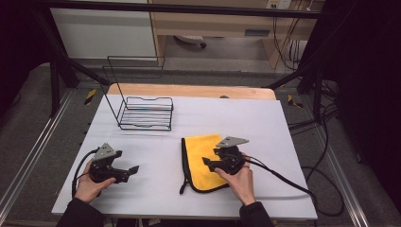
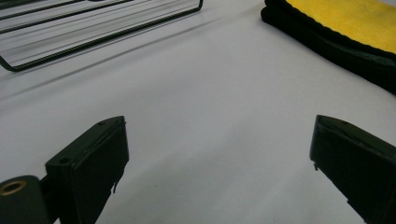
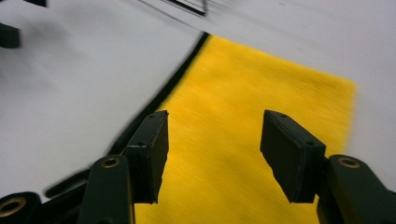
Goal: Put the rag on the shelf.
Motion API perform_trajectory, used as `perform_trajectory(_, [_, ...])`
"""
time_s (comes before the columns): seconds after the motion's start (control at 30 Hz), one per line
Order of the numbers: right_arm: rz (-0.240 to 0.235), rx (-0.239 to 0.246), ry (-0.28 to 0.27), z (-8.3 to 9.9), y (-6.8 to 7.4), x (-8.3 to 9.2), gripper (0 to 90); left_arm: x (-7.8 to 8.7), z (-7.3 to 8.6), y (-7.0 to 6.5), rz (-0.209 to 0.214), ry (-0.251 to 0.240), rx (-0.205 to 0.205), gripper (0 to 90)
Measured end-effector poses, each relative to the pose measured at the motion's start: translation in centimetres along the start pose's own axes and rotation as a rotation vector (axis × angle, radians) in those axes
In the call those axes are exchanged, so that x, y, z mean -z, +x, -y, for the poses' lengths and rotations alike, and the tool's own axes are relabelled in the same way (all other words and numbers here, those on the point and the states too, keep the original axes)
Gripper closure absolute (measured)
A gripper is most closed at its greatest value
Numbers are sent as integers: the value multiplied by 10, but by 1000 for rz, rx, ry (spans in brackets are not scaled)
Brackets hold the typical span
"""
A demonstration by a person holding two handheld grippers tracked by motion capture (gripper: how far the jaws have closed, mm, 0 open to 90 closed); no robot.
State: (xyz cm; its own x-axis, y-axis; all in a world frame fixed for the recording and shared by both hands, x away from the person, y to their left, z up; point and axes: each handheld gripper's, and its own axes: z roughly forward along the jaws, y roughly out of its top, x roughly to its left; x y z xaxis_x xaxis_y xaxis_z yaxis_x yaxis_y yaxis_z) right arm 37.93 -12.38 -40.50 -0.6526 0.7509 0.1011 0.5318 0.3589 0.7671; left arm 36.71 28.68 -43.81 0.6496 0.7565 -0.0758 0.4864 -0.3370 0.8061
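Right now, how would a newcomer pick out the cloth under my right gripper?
Start at the white table and its black wire rack at the back left. Right of the rack and nearer you, under the right gripper, lies the folded yellow microfibre cloth. Its black-trimmed edge and bright colour set it apart.

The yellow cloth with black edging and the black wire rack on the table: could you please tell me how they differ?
The yellow cloth with black edging is soft fabric lying folded and flat, whereas the black wire rack is a rigid open frame with a tall upright back. The cloth sits near the table's front edge under the right hand-held gripper, while the rack stands farther back to the left, untouched. Both rest on the white table.
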Motion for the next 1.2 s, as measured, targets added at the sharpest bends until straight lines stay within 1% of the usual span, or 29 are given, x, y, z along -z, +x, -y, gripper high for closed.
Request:
perform_trajectory(0.07, [35, 0, 20, 9, -14, 5, 414, 0, 0, 0, 0, 5, 0, 43])
perform_trajectory(0.13, [52, -25, 43, 20, -25, 10, 424, 0, 0, -1, 1, 6, -3, 41])
perform_trajectory(0.17, [54, -53, 67, 32, -34, 13, 436, 0, 0, -1, 2, 7, -2, 39])
perform_trajectory(0.2, [54, -53, 67, 32, -34, 13, 436, -1, 0, -1, 2, 8, -2, 39])
perform_trajectory(0.3, [53, -65, 95, 48, -43, 14, 476, -1, 0, -2, 0, 9, 0, 38])
perform_trajectory(0.33, [48, -76, 107, 52, -44, 15, 499, -1, 0, -2, -2, 10, 0, 38])
perform_trajectory(0.37, [36, -91, 103, 56, -47, 17, 527, -1, 0, -2, -4, 10, 0, 38])
perform_trajectory(0.4, [36, -91, 103, 56, -47, 17, 527, -1, 0, -2, -5, 10, -1, 38])
perform_trajectory(0.5, [17, -117, 100, 61, -49, 17, 570, -1, 0, -2, -9, 11, -3, 38])
perform_trajectory(0.53, [13, -127, 106, 62, -49, 16, 580, -1, 0, -3, -11, 12, -4, 40])
perform_trajectory(0.6, [7, -122, 107, 63, -48, 14, 599, -2, 0, -3, -17, 10, -7, 44])
perform_trajectory(0.7, [7, -124, 99, 64, -47, 13, 648, -2, -1, -2, -37, 14, -9, 50])
perform_trajectory(0.73, [4, -123, 96, 65, -46, 13, 688, -2, 0, -2, -44, 16, -12, 56])
perform_trajectory(0.77, [-9, -133, 92, 66, -44, 12, 760, -2, 0, -2, -51, 17, -16, 60])
perform_trajectory(0.8, [-9, -133, 92, 66, -44, 12, 760, -2, 0, -2, -59, 18, -14, 60])
perform_trajectory(0.83, [-16, -146, 94, 66, -42, 12, 828, -2, 0, -1, -61, 18, -14, 68])
perform_trajectory(0.87, [-16, -149, 95, 65, -43, 13, 860, -2, 0, -1, -59, 17, -11, 71])
perform_trajectory(0.9, [-16, -149, 95, 65, -43, 13, 860, -2, 0, -1, -61, 16, -10, 71])
perform_trajectory(1.0, [-17, -177, 99, 64, -43, 14, 885, -2, -1, -1, -64, 15, -6, 81])
perform_trajectory(1.07, [-12, -184, 96, 63, -43, 16, 889, -3, -1, -1, -63, 17, -4, 91])
perform_trajectory(1.2, [-3, -184, 63, 59, -45, 26, 891, -4, -2, -2, -68, 16, 7, 105])
